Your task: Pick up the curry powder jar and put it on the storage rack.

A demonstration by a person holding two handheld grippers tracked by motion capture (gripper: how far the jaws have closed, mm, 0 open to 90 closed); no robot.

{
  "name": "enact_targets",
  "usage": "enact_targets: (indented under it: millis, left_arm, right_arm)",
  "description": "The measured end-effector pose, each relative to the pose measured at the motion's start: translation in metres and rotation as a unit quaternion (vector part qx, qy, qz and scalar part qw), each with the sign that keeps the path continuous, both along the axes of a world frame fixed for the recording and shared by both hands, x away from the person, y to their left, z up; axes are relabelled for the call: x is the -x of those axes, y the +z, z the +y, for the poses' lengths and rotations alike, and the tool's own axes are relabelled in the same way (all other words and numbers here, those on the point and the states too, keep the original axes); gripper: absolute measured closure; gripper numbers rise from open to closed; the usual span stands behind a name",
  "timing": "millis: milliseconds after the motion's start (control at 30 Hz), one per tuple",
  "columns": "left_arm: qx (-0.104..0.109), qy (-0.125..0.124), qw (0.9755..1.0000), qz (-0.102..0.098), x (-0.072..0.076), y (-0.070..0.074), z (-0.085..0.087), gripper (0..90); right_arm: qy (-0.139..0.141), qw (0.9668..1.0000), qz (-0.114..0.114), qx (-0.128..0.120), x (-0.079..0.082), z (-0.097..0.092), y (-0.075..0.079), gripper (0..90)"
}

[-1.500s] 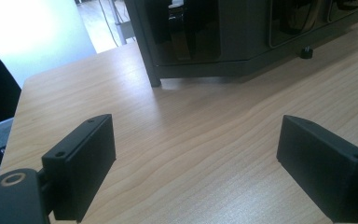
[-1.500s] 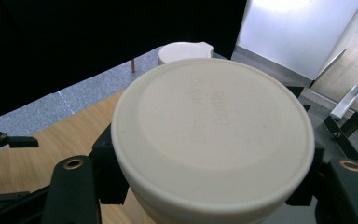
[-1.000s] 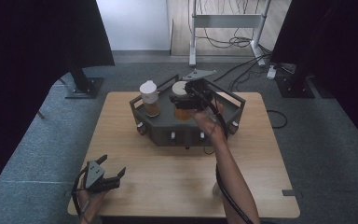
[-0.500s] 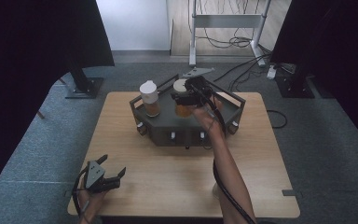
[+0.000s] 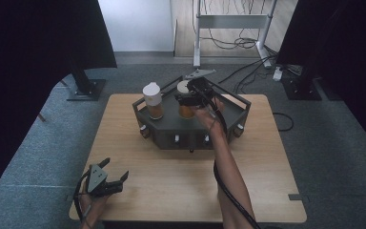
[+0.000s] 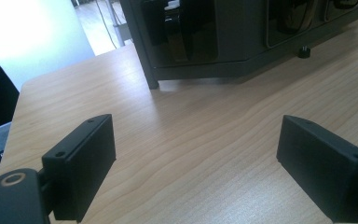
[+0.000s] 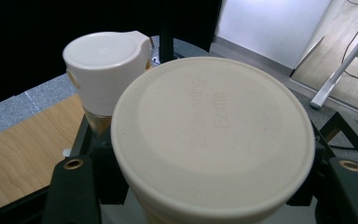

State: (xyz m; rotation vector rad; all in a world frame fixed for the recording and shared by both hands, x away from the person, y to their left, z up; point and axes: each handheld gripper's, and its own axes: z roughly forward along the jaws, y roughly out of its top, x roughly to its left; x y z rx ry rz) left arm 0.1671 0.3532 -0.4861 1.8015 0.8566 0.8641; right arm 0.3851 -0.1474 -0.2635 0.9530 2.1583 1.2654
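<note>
Right gripper [image 5: 189,99] is straddling the upright cream-lidded amber jar [image 7: 213,135], grip unconfirmed; left gripper [image 5: 106,180] is idling released, near-left.

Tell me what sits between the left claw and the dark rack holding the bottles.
Nothing visible. The left claw hovers open at the table's near left corner, and in the left gripper view bare wood runs from its jaws to the rack.

**Camera arrangement**

High view: fixed overhead, facing forward and down over the whole counter [image 5: 138,157]. Left gripper view: low over the counter, facing the dark rack [image 6: 223,42] from near. Right gripper view: very close above a cream lid [image 7: 212,135]. All share the rack.
</note>
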Motion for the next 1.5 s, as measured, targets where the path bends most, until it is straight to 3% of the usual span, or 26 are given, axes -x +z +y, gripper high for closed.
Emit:
enact_targets:
  millis: [600, 1067, 1500]
  left_arm:
    - [-0.001, -0.001, 1.0, -0.002, 0.0, 0.0, 0.0, 11.3]
    - [-0.001, -0.002, 1.0, -0.002, 0.001, 0.0, -0.001, 11.3]
    - [-0.004, -0.004, 1.0, -0.003, 0.001, 0.0, -0.002, 11.3]
  right_arm:
    - [-0.009, 0.9997, 0.023, 0.004, -0.008, 0.001, -0.015, 33.3]
    - [-0.008, 0.9996, 0.026, 0.009, -0.009, 0.004, -0.021, 33.2]
    - [-0.012, 0.9995, 0.024, -0.013, -0.007, -0.004, -0.029, 32.7]
